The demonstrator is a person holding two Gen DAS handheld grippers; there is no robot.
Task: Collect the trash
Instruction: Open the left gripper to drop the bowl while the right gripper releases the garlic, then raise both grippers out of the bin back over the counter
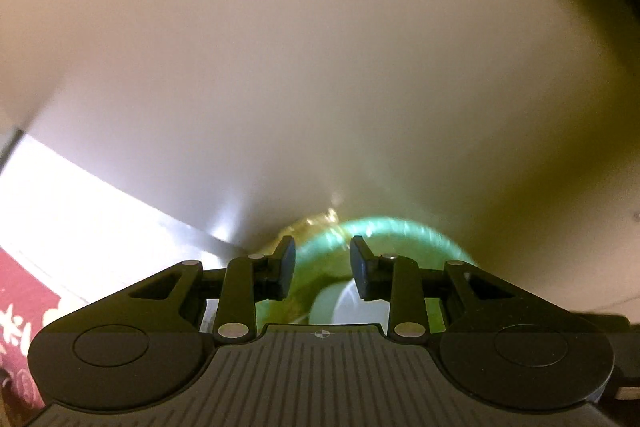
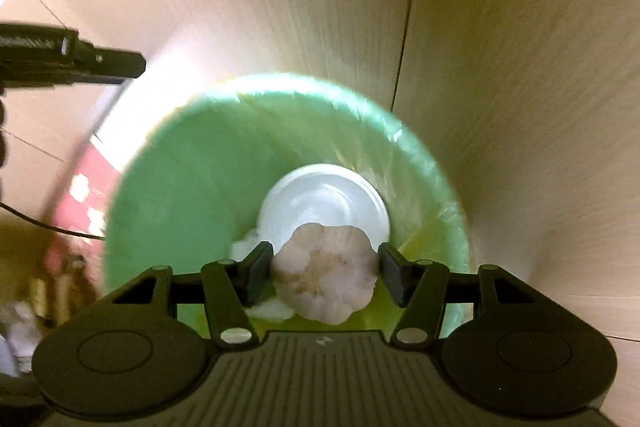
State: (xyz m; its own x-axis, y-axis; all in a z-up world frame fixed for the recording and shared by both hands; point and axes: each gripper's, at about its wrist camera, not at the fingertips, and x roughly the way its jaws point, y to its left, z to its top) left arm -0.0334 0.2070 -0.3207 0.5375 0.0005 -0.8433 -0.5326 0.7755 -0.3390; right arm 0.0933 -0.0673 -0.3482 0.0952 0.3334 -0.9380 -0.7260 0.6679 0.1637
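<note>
Whole garlic bulb point(image 2: 326, 273), papery off-white with faint purple blotches, hung over open bin; green bag-lined trash bin point(image 2: 168, 187) stood upright on floor, white round lid-like item point(image 2: 320, 203) lying inside at bottom

A home is suggested, though blurred, by wood-look flooring point(image 2: 520, 107), a patterned red rug point(image 1: 20, 307) and a green-lined bin point(image 2: 168, 187).

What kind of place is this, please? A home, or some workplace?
Probably a home, though the views are narrow and blurred. A small bin with a green liner stands on a pale wood-look floor, beside a red patterned rug. The right gripper holds a garlic bulb over the bin.
</note>
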